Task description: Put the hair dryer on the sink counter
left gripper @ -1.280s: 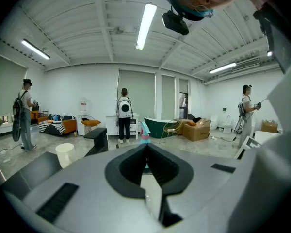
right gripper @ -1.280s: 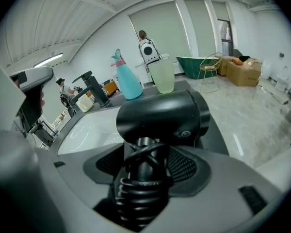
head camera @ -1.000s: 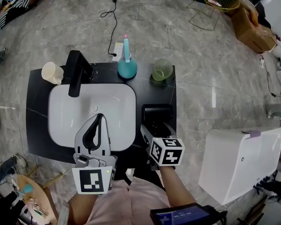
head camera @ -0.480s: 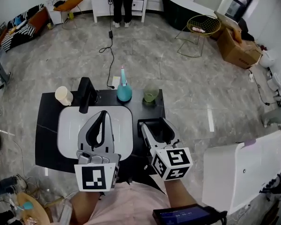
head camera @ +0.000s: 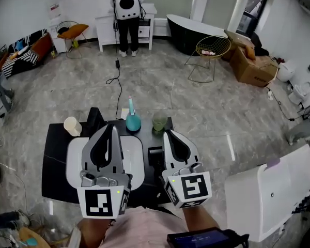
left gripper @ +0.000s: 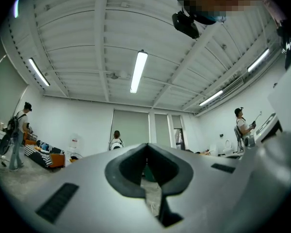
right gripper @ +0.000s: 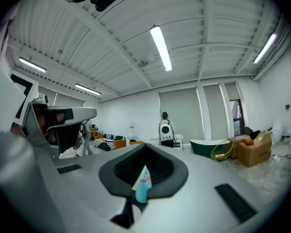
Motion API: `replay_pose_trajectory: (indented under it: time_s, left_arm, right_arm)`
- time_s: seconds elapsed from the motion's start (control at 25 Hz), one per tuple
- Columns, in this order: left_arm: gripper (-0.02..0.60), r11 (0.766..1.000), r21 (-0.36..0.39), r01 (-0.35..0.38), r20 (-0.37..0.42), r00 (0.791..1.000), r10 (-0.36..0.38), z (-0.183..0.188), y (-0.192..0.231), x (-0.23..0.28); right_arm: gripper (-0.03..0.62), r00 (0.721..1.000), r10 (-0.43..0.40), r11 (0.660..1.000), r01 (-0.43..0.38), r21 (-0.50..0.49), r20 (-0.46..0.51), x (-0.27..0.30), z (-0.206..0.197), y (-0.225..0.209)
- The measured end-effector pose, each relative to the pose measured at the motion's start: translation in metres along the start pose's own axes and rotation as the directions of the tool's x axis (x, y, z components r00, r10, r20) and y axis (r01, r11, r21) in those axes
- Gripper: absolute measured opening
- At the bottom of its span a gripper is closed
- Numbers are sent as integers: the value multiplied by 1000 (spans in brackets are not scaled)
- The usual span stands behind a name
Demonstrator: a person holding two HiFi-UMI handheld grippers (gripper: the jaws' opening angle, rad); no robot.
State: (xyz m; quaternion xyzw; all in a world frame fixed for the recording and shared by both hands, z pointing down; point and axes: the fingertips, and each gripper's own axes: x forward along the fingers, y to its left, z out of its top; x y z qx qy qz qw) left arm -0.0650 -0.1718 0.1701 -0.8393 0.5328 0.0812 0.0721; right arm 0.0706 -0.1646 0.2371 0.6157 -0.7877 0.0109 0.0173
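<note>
Black hair dryer [head camera: 154, 153]: lies on the black sink table [head camera: 54, 161], just right of the white basin [head camera: 136, 156], apart from both tongs.
Left tongs [head camera: 109, 129]: jaws together, nothing between them.
Right tongs [head camera: 170, 135]: jaws together, nothing between them.
Far edge, left to right: cream cup [head camera: 72, 126], black faucet [head camera: 94, 119], teal bottle [head camera: 133, 121], green tumbler [head camera: 159, 122].

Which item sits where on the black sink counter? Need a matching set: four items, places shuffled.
Items:
1. cream plastic cup
2. teal bottle with a pink-tipped nozzle
3. translucent green cup
4. black hair dryer

Places on the black counter:
A. right of the white basin, nearer the person
B. far left, left of the black faucet
C. far edge, rightmost item there
D. far edge, between the black faucet and the translucent green cup

Pairs: 1-B, 2-D, 3-C, 4-A
</note>
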Motion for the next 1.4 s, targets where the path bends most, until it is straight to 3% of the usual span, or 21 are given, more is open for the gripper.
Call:
replay_pose_trajectory:
  time_s: [0.4,1.4]
  left_arm:
    - [9,999,-8,33,2,999,-33,-1,-16,-4]
    - [9,999,-5,35,-19,999,-35,-10,-21,-3]
  right_arm:
    - [-2,998,-8,999,10,-38,55,-17,17,-3]
    - [-2,999,16,1000,-16,-4,31,-11,10,-5]
